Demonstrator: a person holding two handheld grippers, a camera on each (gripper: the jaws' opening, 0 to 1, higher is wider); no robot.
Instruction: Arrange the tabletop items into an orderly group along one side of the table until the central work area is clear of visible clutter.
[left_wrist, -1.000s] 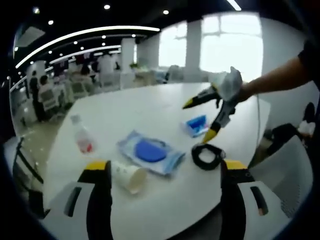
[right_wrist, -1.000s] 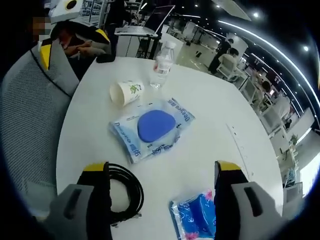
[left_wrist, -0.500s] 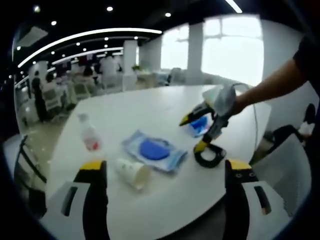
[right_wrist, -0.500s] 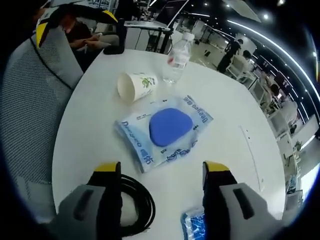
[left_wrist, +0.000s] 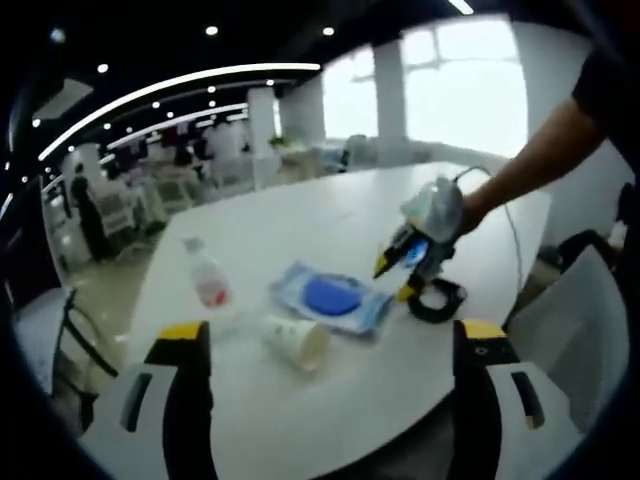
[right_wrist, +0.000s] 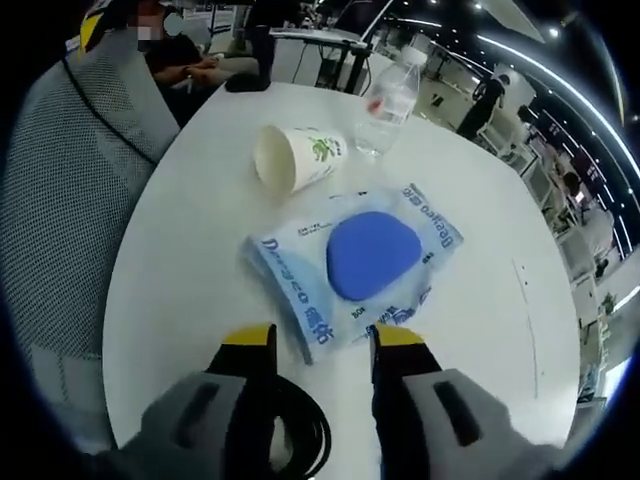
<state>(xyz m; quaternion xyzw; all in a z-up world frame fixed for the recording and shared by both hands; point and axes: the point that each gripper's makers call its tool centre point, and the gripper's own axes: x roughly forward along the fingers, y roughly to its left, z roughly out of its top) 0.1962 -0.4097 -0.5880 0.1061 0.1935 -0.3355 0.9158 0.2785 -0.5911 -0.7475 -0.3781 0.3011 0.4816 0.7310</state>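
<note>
Grey mesh office chair (right_wrist: 70, 190) beside the white worktop (right_wrist: 190, 260), bright windows (left_wrist: 460, 85) beyond the worktop, ceiling light strips (left_wrist: 170, 85) above

A white table (right_wrist: 190, 220) carries a blue wipes pack (right_wrist: 352, 265); beside it a tipped paper cup (right_wrist: 293, 157), water bottle (right_wrist: 388, 104), black cable coil (left_wrist: 437, 299).

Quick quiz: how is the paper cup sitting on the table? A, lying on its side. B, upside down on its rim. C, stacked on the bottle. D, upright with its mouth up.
A: the cup lies on its side on the table, its open mouth facing sideways, with the bottle standing apart from it.
</note>
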